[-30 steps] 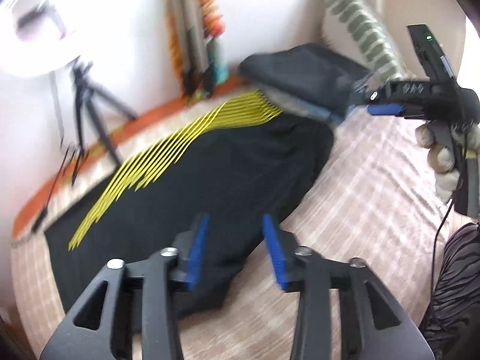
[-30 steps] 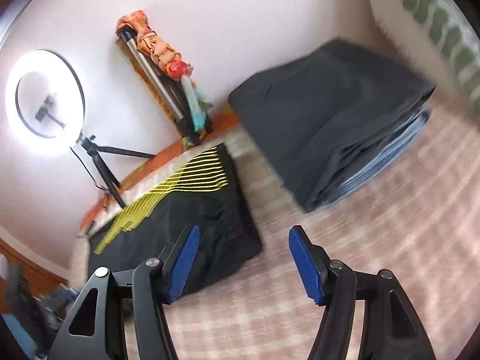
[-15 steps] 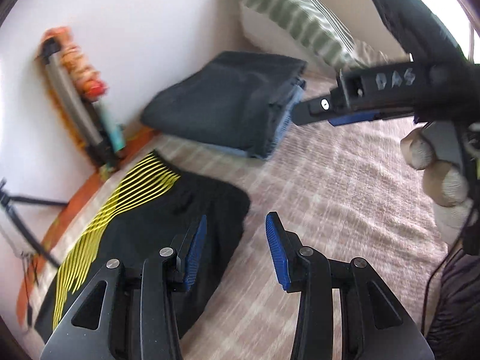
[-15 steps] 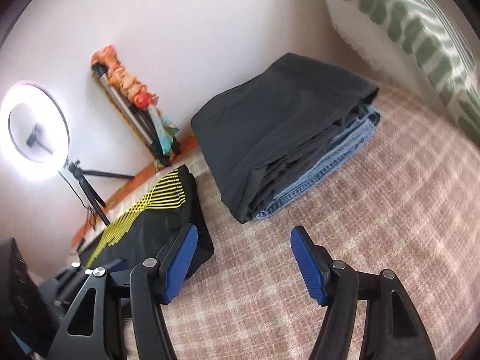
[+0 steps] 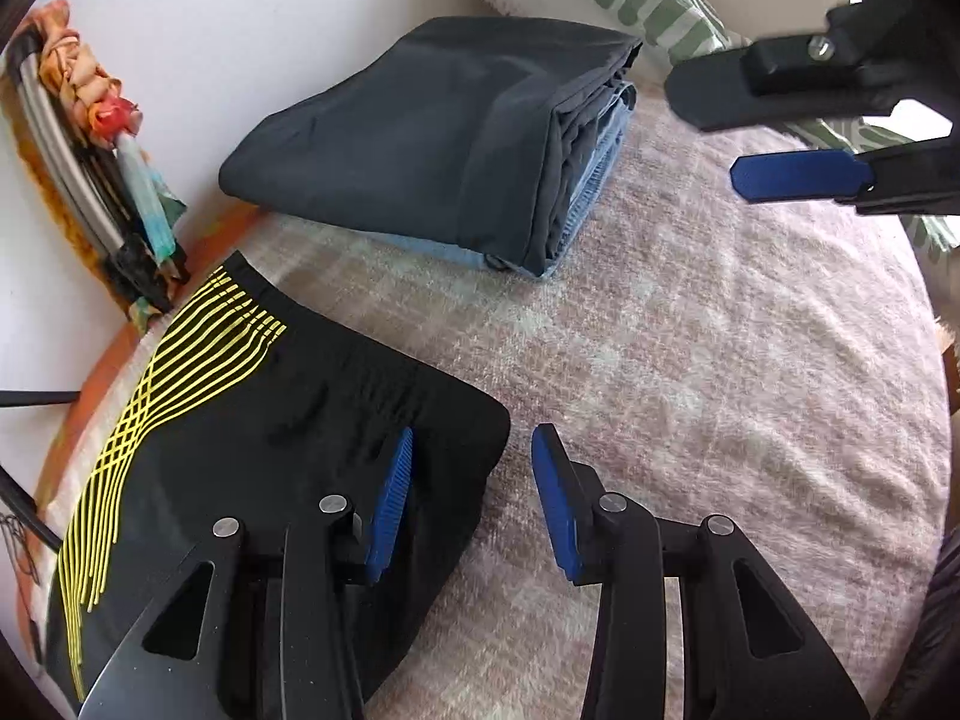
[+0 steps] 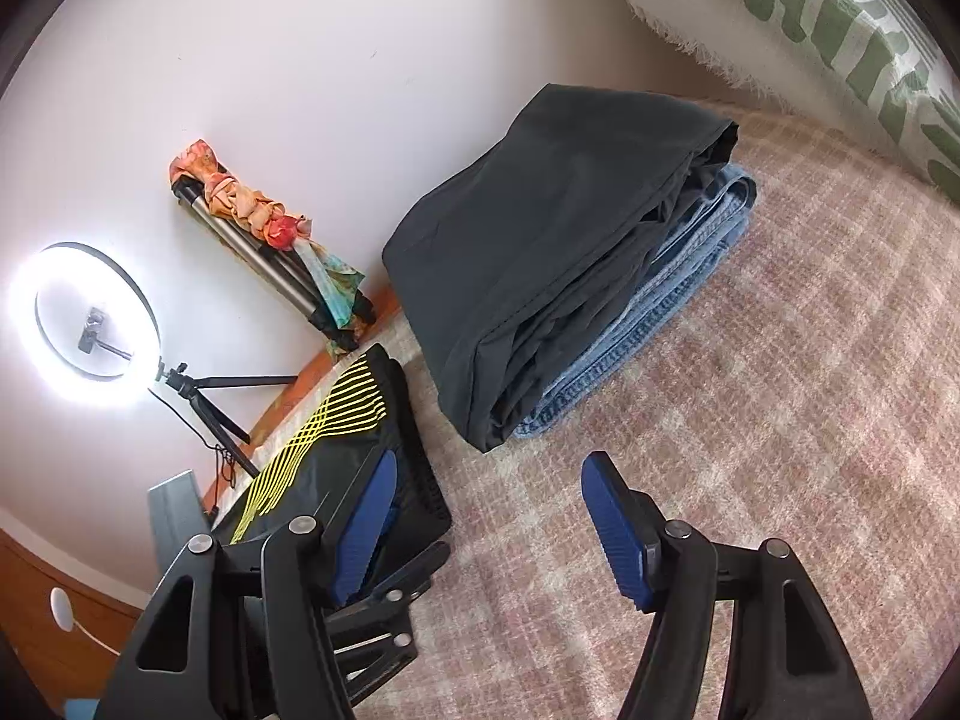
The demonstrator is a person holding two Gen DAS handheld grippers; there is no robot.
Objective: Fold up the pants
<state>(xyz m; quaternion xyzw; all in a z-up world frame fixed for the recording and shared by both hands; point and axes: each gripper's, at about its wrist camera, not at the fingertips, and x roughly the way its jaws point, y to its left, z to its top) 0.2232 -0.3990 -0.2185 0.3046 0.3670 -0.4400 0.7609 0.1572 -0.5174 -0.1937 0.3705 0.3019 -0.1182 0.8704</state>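
Black pants with yellow stripes point(image 5: 258, 456) lie flat on the pink checked bed cover, at the left in the left wrist view and lower left in the right wrist view point(image 6: 354, 444). My left gripper point(image 5: 471, 480) is open and empty, just above the pants' near right corner. My right gripper point(image 6: 486, 510) is open and empty above the bed cover, to the right of the pants; it also shows at the upper right of the left wrist view point(image 5: 774, 132).
A folded stack of dark grey pants over blue jeans point(image 5: 456, 144) point(image 6: 570, 270) lies near the wall. A green-patterned pillow point(image 6: 840, 30) sits behind it. A folded tripod with cloth point(image 6: 270, 252) and a ring light point(image 6: 90, 312) stand by the wall.
Both grippers have swung right and closer to the bed, from the middle of the striped pants toward their right end and the folded stack. Both stayed open.
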